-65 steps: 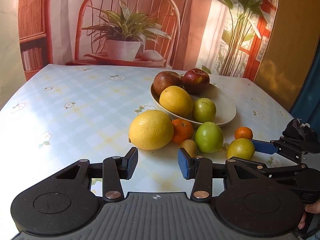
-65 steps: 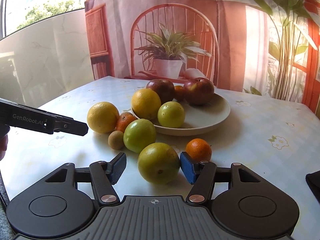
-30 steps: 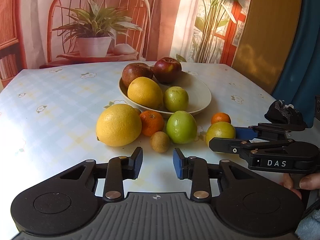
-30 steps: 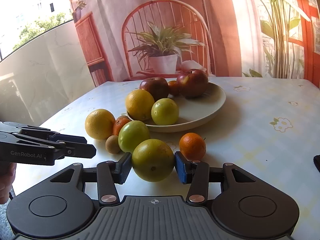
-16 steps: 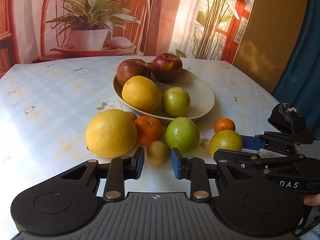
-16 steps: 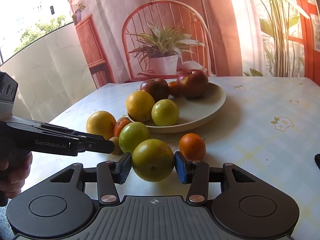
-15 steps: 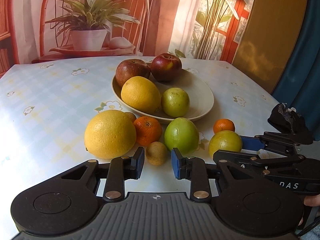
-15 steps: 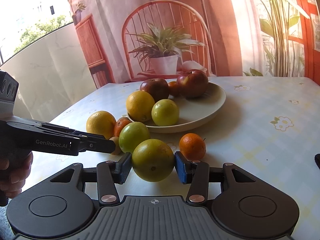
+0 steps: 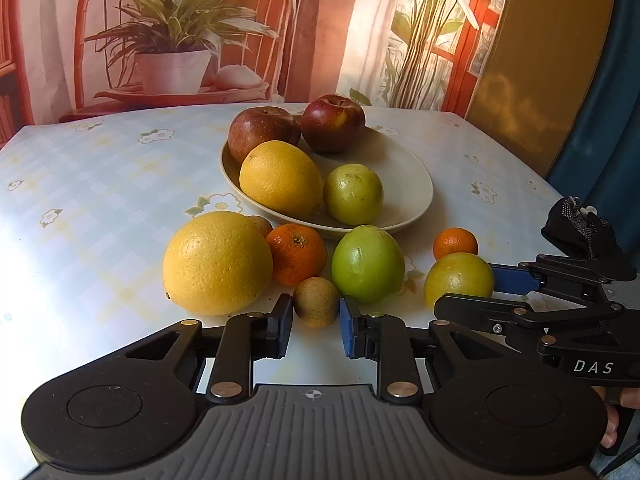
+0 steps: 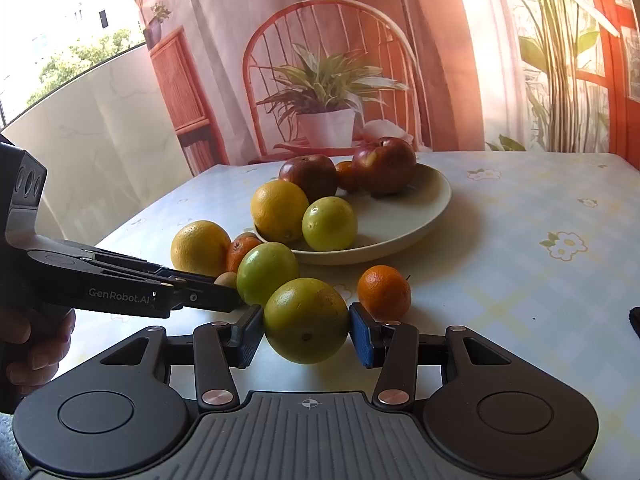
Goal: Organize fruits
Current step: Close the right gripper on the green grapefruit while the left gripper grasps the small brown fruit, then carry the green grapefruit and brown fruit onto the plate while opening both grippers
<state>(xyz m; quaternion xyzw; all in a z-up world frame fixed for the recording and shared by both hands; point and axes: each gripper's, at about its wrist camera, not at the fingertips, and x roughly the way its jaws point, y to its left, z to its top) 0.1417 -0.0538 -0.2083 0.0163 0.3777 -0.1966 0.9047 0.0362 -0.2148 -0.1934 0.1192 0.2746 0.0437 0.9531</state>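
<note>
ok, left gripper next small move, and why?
Probably finish closing. The left gripper is closing, its pads either side of the small brown fruit but apparently not yet pressing it. The right gripper already clamps the yellow-green fruit, and the plate has room.

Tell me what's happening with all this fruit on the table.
A person is sorting fruit with a tool in each hand. The right tool is shut on a yellow-green fruit beside the plate. The left tool is closing around a kiwi, not yet gripping it. Several fruits already sit in the plate; others remain on the table.
</note>
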